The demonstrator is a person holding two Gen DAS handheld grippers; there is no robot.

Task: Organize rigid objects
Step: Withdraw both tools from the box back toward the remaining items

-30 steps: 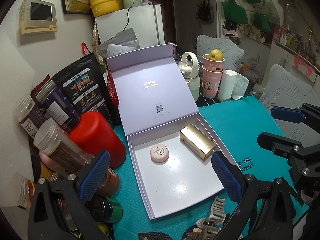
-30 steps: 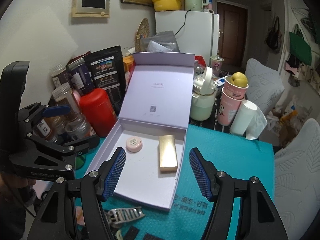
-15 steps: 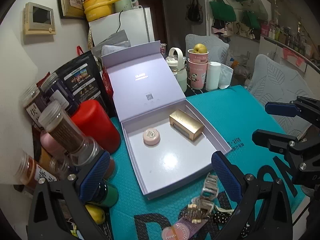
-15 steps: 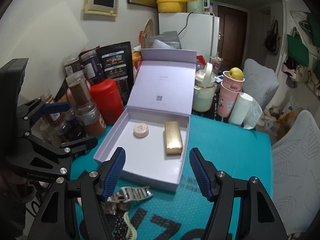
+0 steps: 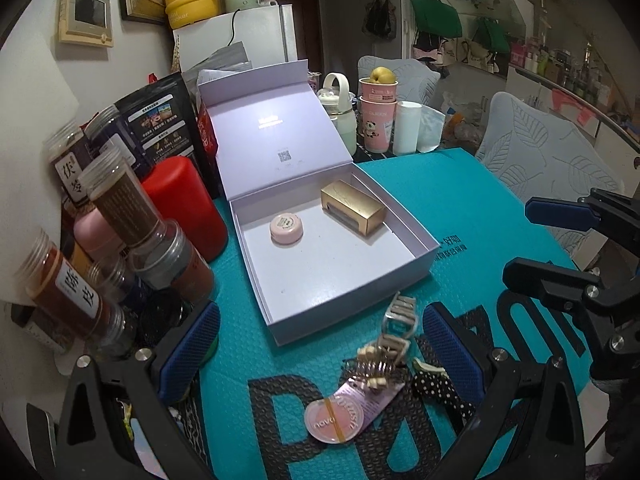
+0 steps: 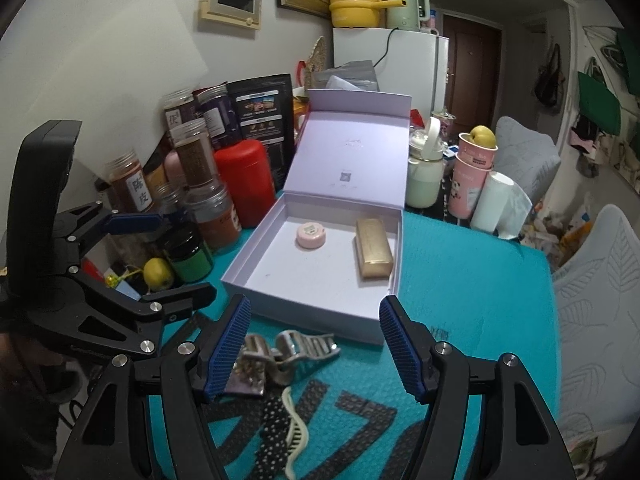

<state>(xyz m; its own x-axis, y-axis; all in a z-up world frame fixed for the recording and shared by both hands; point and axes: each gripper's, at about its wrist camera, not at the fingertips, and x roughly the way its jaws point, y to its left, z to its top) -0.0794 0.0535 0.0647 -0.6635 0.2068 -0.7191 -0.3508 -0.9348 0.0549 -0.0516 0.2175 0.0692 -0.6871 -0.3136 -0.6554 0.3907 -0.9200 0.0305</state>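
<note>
both grippers, left gripper [image 5: 320, 354] and right gripper [image 6: 314, 344], gape empty; only the left view shows the pink compact [image 5: 331, 423].

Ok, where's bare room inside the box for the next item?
The near half of the lavender gift box floor is bare, in front of the round pink tin and gold rectangular case. Outside its near wall, silver hair clips crowd the teal mat.

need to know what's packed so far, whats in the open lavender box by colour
pink: 1, the round pink jar
gold: 1, the gold rectangular box
total: 2, both lying inside the open lavender box, apart from each other; the hair clips lie outside it on the teal mat.
</note>
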